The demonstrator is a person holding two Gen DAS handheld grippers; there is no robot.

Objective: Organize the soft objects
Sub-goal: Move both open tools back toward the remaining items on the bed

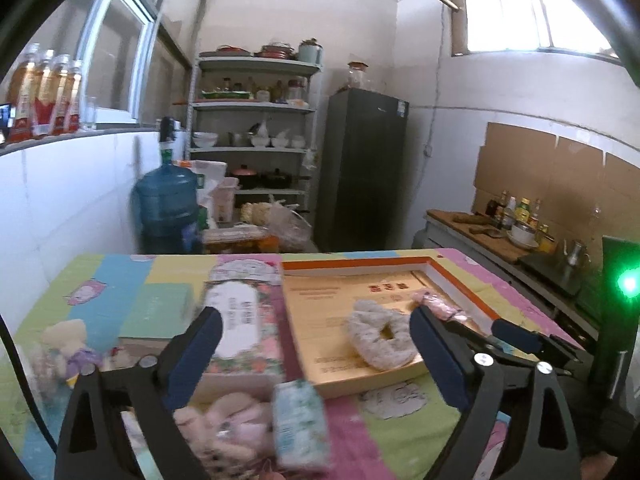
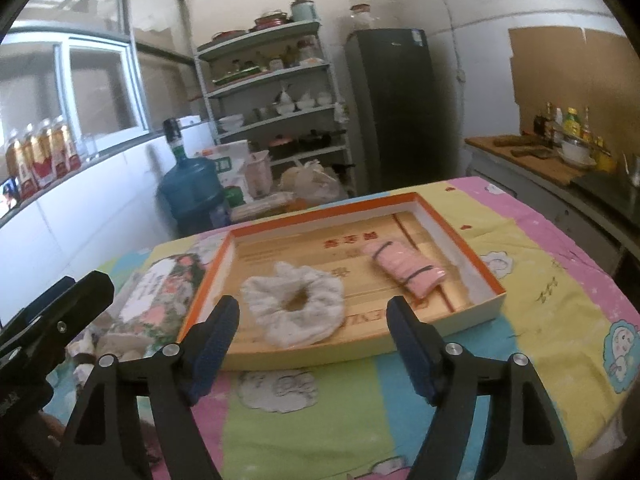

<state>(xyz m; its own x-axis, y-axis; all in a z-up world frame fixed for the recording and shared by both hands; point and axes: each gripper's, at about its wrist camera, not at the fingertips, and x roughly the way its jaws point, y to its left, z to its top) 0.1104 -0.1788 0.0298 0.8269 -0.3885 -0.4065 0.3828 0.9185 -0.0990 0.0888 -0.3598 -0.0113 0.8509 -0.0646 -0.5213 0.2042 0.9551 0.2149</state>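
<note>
cluttered kitchen, patchwork-covered table [image 2: 540, 240] — fluffy white ring [image 2: 294, 308] and pink roll [image 2: 404, 270] already in the orange-rimmed tray [image 2: 464, 236], pink plush [image 1: 232, 424] and packet [image 1: 300, 424] left outside; left gripper [image 1: 316, 360] and right gripper [image 2: 312, 344] both gaping, empty.

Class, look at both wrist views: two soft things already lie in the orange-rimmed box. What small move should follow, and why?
Probably lower the open left gripper onto the pale pink plush toy lying on the patchwork cloth just below it. The fluffy white ring and the pink rolled cloth already sit in the orange-rimmed box, both grippers are empty, and this toy is still outside.
</note>
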